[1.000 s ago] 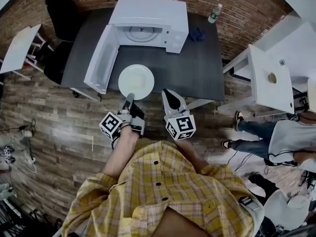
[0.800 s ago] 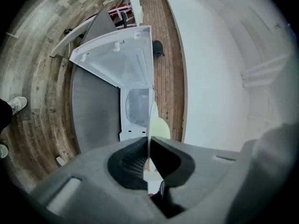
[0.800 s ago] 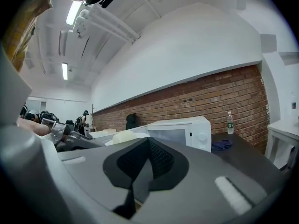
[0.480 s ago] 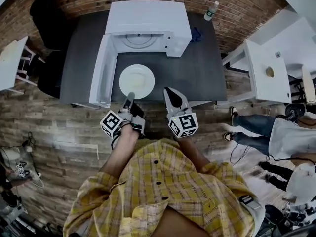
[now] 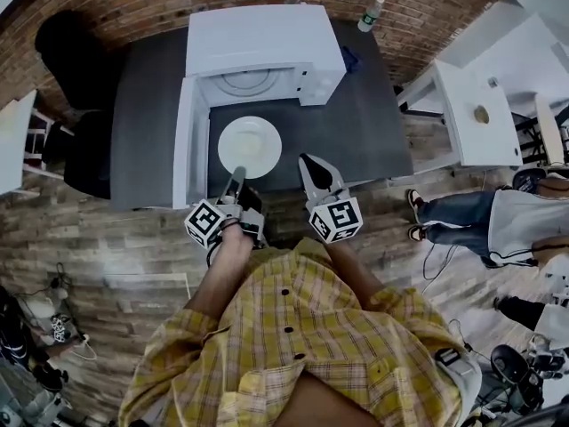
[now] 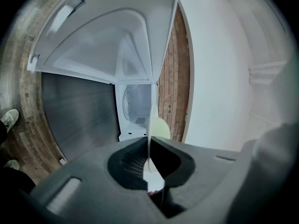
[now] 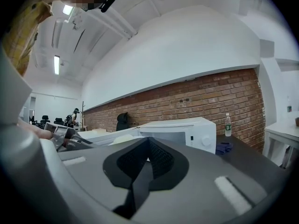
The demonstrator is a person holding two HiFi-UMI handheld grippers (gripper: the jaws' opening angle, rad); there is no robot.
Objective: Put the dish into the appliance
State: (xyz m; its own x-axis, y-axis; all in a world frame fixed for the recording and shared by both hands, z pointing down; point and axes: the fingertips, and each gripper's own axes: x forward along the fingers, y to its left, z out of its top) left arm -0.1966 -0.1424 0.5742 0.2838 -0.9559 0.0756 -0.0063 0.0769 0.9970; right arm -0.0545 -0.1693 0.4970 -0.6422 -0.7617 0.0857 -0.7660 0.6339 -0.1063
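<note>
A round white dish hangs level over the dark table, just in front of the white microwave. The microwave's door is swung open to the left, and its cavity with a round turntable faces me. My left gripper is shut on the dish's near rim. In the left gripper view the dish shows edge-on between the jaws. My right gripper hovers to the right of the dish, shut and empty. In the right gripper view the microwave stands ahead.
A blue cloth and a water bottle lie on the table right of the microwave. A white table and a person's legs are at the right. A black chair stands at the far left by the brick wall.
The dish, held in my left gripper, has come closer to the microwave's open front. Both grippers kept their places relative to each other.
</note>
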